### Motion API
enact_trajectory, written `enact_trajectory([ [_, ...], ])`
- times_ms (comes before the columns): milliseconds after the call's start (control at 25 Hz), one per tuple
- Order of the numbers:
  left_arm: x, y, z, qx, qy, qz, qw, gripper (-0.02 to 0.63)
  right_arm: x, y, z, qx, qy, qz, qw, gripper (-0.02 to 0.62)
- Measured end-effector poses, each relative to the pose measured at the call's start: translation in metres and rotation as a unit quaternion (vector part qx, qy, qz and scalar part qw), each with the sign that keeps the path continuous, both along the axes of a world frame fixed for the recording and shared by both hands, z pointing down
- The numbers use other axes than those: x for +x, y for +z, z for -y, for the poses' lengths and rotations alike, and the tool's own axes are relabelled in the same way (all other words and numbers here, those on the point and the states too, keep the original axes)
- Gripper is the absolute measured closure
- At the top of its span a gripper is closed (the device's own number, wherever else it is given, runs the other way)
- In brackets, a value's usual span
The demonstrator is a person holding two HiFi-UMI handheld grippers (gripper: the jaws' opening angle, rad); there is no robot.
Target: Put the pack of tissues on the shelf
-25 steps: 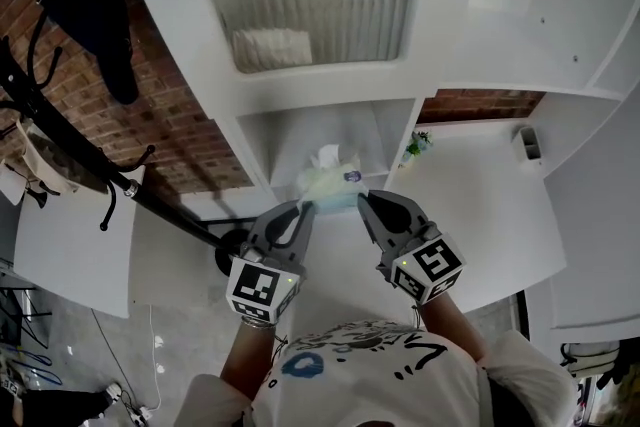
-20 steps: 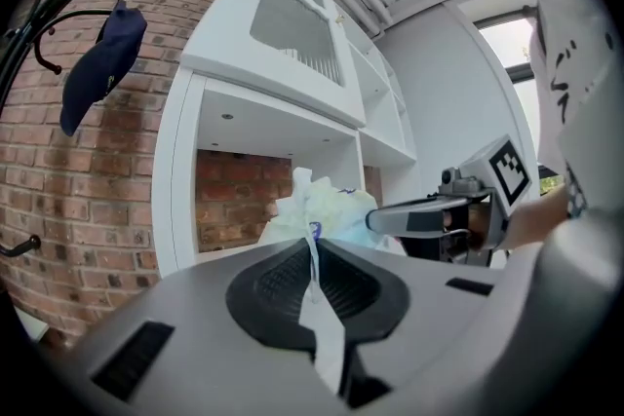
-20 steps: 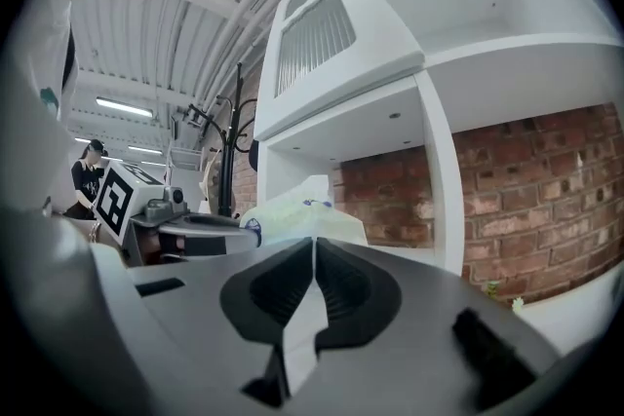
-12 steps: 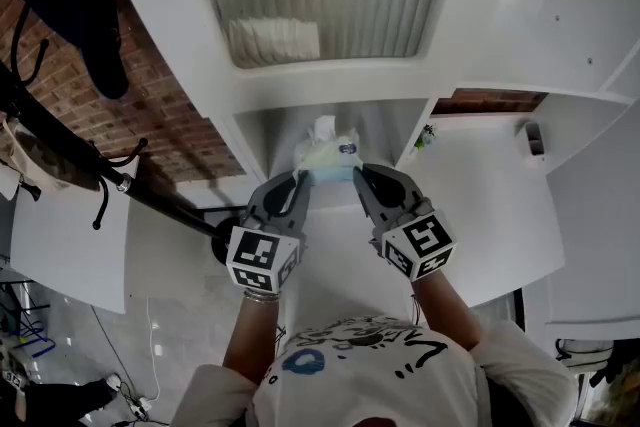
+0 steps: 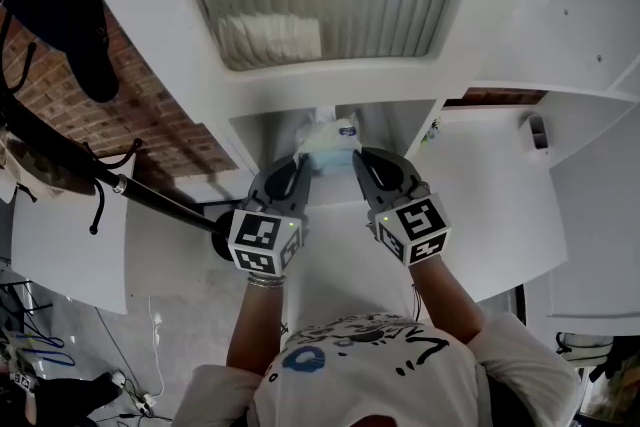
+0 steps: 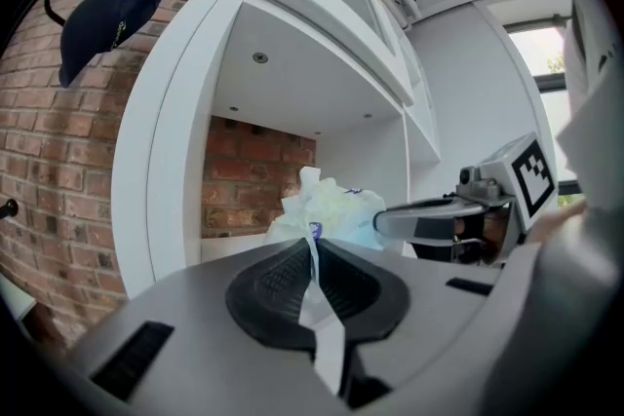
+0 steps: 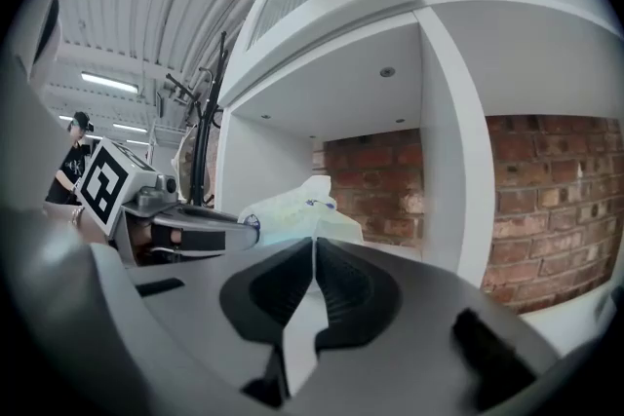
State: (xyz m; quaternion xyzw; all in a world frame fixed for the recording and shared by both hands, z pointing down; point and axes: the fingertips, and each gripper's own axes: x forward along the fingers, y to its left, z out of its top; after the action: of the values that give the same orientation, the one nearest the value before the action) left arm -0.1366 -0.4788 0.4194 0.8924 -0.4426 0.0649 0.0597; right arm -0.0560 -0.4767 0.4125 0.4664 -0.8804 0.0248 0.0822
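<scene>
Glossy plastic tissue pack (image 5: 328, 137), matt white shelf (image 5: 330, 91)

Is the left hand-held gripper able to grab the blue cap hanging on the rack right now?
Probably not. The left hand-held gripper is shut on the pack of tissues, shared with the right hand-held gripper, and the blue cap hangs off to its left by the brick wall.

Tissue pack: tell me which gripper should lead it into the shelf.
Neither, I'd judge. The left gripper and right gripper are each shut on one edge of the tissue pack, flanking it evenly at the shelf opening, both pointing in. Carry it in together.
</scene>
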Motion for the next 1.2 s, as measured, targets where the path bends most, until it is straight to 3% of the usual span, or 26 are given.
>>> enact_trajectory([
  [280, -0.001, 0.006, 0.017, -0.023, -0.028, 0.007, 0.9993, 0.583, 0.0, 0.007, 0.018, -0.013, 0.015, -0.003, 1.0, 0.565],
  [600, -0.001, 0.013, 0.03, -0.039, -0.066, 0.046, 0.996, 0.583, -0.002, 0.02, 0.03, -0.033, 0.029, 0.0, 0.999, 0.565],
  [1200, 0.003, 0.013, 0.035, -0.061, -0.064, 0.028, 0.9957, 0.58, 0.002, 0.032, 0.04, -0.083, 0.056, 0.003, 0.995, 0.563],
])
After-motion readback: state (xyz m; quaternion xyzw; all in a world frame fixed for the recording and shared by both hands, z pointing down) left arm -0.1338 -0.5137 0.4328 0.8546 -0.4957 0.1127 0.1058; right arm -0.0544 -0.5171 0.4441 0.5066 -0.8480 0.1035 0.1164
